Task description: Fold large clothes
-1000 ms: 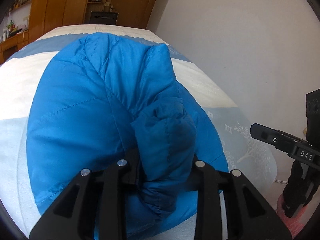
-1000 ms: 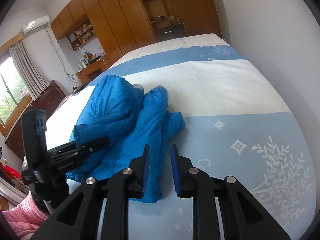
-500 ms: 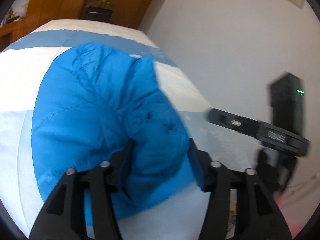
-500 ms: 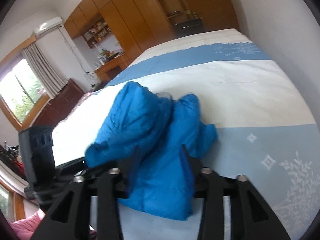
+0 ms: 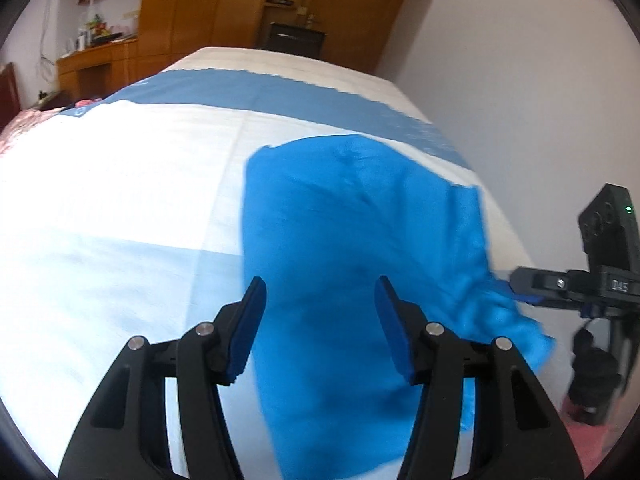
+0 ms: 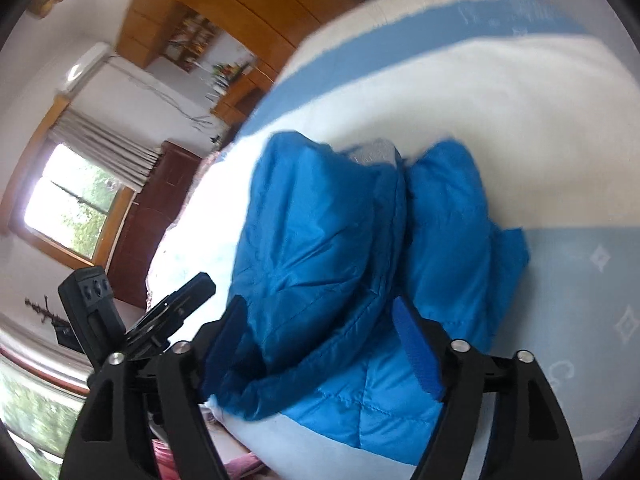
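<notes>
A bright blue quilted puffer jacket (image 5: 360, 240) lies bunched on the bed near its front right edge; it also shows in the right wrist view (image 6: 328, 248). My left gripper (image 5: 320, 324) is open above the jacket's near part, holding nothing. My right gripper (image 6: 324, 340) is open, its jaws on either side of a jacket fold near the bed's front edge. The right gripper also shows at the right of the left wrist view (image 5: 520, 284), its tips against the jacket's edge. The left gripper shows in the right wrist view (image 6: 188, 296), left of the jacket.
The bed (image 5: 120, 184) has a white and light blue striped cover. A white wall (image 5: 520, 80) runs along its right side. Wooden wardrobes (image 5: 208, 4) and a desk (image 5: 96, 60) stand beyond the far end. A window (image 6: 76, 204) and dark dresser (image 6: 156, 208) are at left.
My left gripper has let go of the jacket fold and opened, swinging left. My right gripper has opened wide and moved onto the jacket. The jacket now lies flatter.
</notes>
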